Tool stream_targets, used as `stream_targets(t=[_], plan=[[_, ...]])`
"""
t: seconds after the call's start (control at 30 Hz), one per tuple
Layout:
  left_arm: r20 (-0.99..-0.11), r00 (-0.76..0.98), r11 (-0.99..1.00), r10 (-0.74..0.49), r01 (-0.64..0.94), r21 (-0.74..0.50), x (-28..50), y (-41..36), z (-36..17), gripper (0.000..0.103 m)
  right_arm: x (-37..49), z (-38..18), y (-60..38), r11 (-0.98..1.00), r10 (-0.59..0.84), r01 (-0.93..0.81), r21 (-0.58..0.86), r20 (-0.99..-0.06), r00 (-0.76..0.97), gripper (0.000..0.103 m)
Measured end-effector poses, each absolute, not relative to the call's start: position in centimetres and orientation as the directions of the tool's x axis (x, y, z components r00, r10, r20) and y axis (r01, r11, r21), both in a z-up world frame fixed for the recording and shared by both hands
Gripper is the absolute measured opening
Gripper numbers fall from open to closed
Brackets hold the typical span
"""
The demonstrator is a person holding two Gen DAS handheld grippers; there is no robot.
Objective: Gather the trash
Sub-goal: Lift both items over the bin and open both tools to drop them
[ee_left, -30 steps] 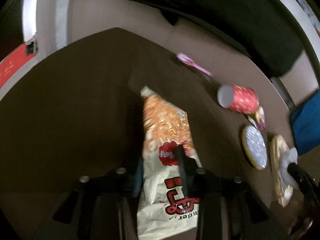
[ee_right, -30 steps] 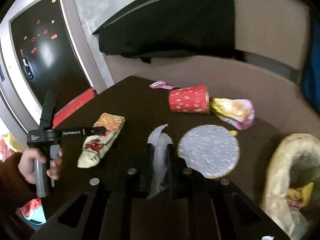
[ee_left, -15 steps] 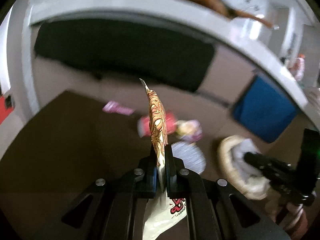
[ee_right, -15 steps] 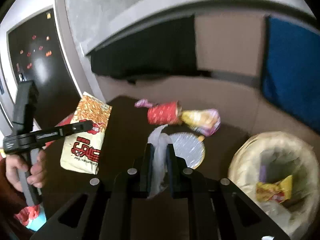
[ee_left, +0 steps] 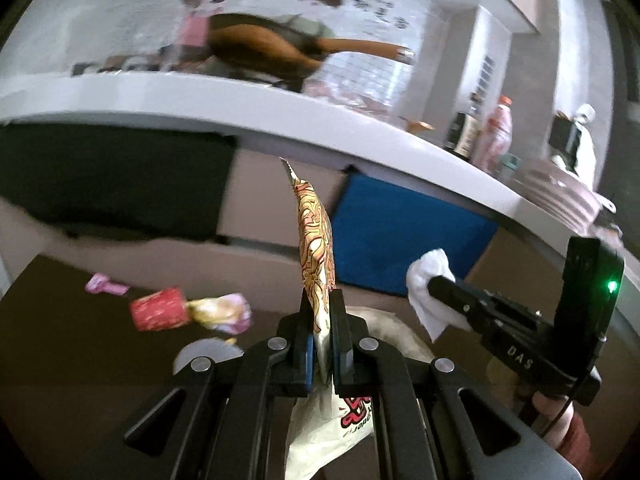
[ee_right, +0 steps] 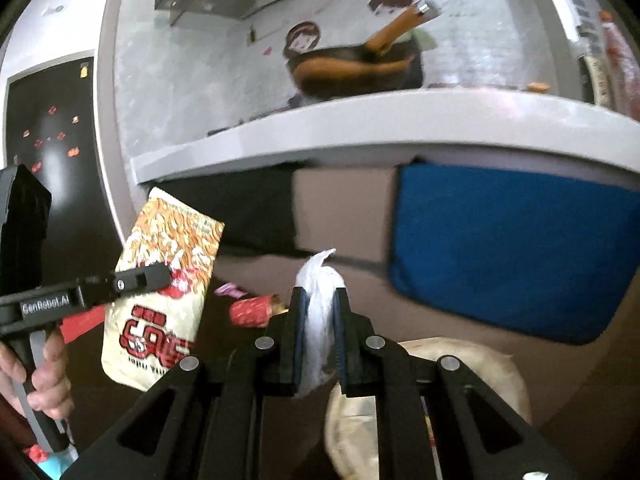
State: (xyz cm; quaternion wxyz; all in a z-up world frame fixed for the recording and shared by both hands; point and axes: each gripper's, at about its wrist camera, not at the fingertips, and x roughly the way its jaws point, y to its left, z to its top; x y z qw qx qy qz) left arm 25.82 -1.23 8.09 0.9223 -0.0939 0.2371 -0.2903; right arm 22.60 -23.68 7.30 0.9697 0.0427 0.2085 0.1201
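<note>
Both tools are clamped shut and up in the air — left tool (ee_left: 321,344) on the snack bag (ee_right: 160,304), right tool (ee_right: 319,340) on a tissue (ee_right: 318,320) — and either flimsy piece could slip out before reaching the bin (ee_right: 480,364) just below.

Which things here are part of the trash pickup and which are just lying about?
Job:
orange-and-white noodle packet in left gripper
crumpled white tissue in right gripper
red paper cup
yellow-pink wrapper
beige-lined bin

Lying about:
blue cloth
brown pan
</note>
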Motion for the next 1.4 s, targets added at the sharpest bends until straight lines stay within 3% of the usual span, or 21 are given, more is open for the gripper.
stream_targets(t=[0.57,1.4], plan=[[-0.289,0.702,0.758,-0.651,0.624,-0.193,25.0,-10.6,10.9,0.006,19.9,9.2,-31.5,0.990,0.119,-0.084,0.113,-0.353,0.928,0.013],[-0.464,0.466,0.651,-0.754,0.627,-0.429,33.2,-15.5,-1.6,0.006,25.4,0.9,-34.9,0.980,0.119,-0.017,0.200,-0.511,0.851,0.013]])
